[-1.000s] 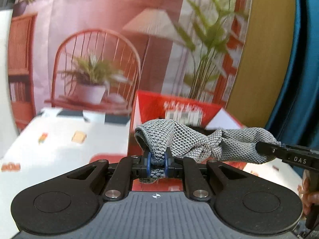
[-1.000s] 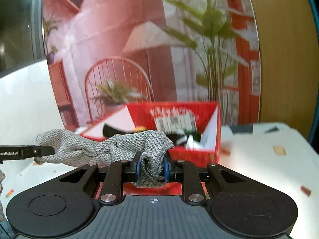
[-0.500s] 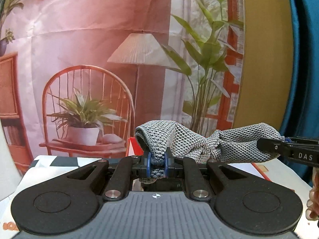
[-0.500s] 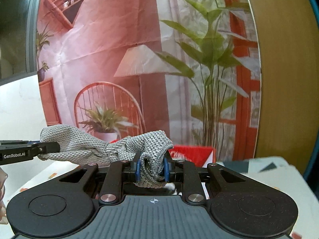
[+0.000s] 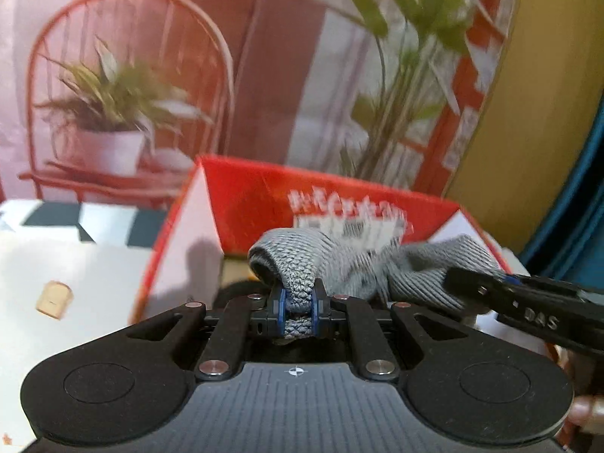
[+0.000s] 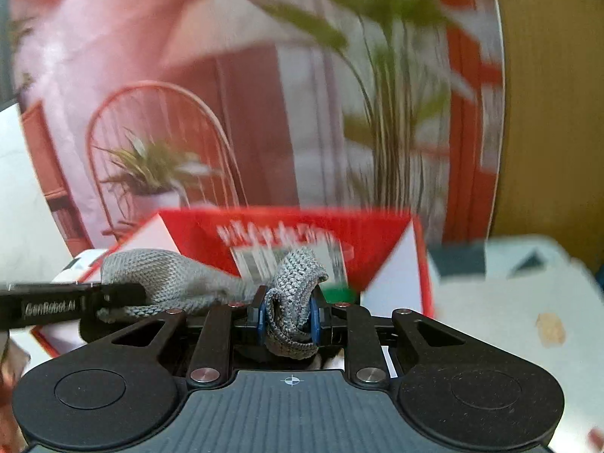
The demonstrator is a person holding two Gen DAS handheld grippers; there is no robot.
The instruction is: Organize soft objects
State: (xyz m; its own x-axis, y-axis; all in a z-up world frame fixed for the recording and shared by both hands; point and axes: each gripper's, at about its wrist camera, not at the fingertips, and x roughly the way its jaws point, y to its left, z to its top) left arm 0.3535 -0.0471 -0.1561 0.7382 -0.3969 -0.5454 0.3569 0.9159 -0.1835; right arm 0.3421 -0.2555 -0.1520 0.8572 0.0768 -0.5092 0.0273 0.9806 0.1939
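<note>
Gripping one end of the grey knitted cloth (image 5: 298, 275) with the left gripper (image 5: 298, 309), fingers pinched tight on the fabric; clamping the other end (image 6: 294, 302) in the right gripper (image 6: 288, 319), likewise narrow; stretched between both, just in front of the red box (image 5: 264, 196), above its open top, over the white table (image 5: 75, 264)

White patterned tabletop (image 5: 87, 264) carries open red cardboard box (image 5: 264, 196); checkered patch near back edge.
</note>
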